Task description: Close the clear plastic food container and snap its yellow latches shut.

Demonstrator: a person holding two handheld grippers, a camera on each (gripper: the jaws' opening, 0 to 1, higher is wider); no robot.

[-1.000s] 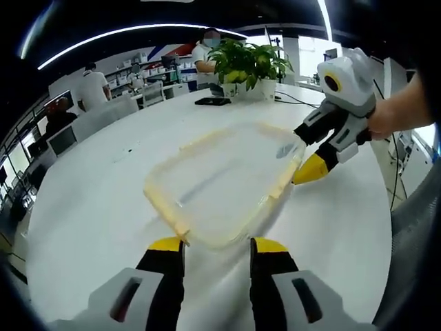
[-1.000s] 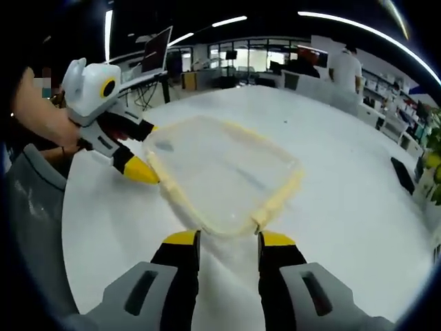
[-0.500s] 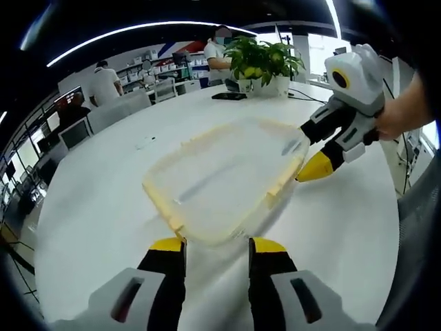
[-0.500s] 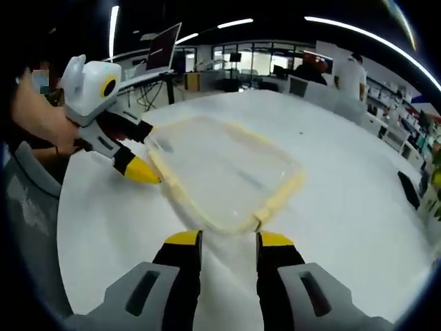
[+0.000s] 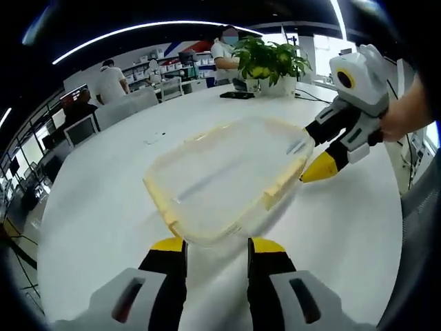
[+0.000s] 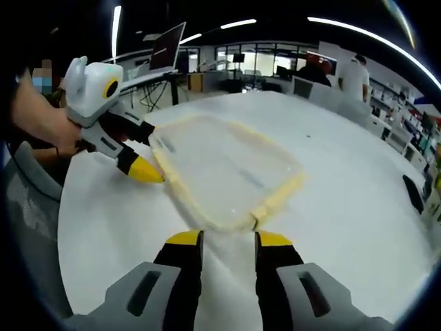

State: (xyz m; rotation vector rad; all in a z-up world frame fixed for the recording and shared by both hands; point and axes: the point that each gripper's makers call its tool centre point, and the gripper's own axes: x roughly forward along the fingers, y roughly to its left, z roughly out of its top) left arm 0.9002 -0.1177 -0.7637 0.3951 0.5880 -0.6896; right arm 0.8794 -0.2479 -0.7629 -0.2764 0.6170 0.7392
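Clear container (image 5: 224,176) w/ yellow latches flat on white table (image 5: 103,200).
Left gripper (image 5: 215,243) and right gripper (image 6: 227,236) both released, at opposite container edges; contact unclear.

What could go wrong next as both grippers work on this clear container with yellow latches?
The container lies loose on the smooth white table, so a one-sided push from the right gripper could slide it away. The left gripper, open at the near edge, could miss the latch. The clear lid makes its seating hard to judge.

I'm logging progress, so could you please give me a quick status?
Left gripper and right gripper open, at container edges. Lid on. Nothing in the way.
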